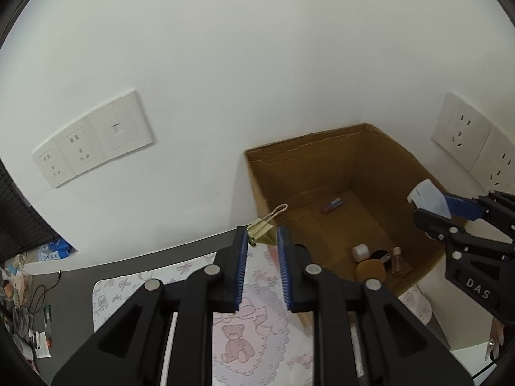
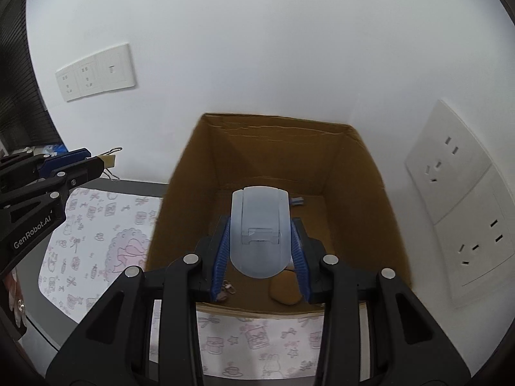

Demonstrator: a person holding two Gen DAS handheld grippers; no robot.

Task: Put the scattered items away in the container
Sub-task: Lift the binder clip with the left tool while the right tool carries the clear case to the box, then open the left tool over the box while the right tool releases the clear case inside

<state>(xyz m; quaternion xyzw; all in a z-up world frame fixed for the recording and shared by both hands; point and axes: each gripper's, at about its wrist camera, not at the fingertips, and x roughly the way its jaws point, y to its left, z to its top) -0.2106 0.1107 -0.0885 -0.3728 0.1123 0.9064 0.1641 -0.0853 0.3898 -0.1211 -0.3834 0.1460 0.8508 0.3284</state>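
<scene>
My left gripper (image 1: 262, 236) is shut on a gold binder clip (image 1: 262, 233) and holds it in the air just left of the open cardboard box (image 1: 354, 151). It also shows in the right wrist view (image 2: 107, 160). My right gripper (image 2: 260, 225) is shut on a pale blue plastic piece (image 2: 259, 231) and holds it above the box's inside (image 2: 199, 173). In the left wrist view this piece (image 1: 429, 197) is over the box's right rim. Inside the box lie a small red item (image 1: 331, 206), a white cube (image 1: 360, 252), a brown round sponge (image 1: 370, 270) and a small bottle (image 1: 397, 260).
The box stands in a wall corner on a pink bear-print mat (image 1: 238, 341) over a dark tabletop (image 1: 74, 286). Wall sockets are on the left (image 1: 93, 138) and the right (image 2: 457, 199). Clutter and cables lie at the far left (image 1: 19, 308).
</scene>
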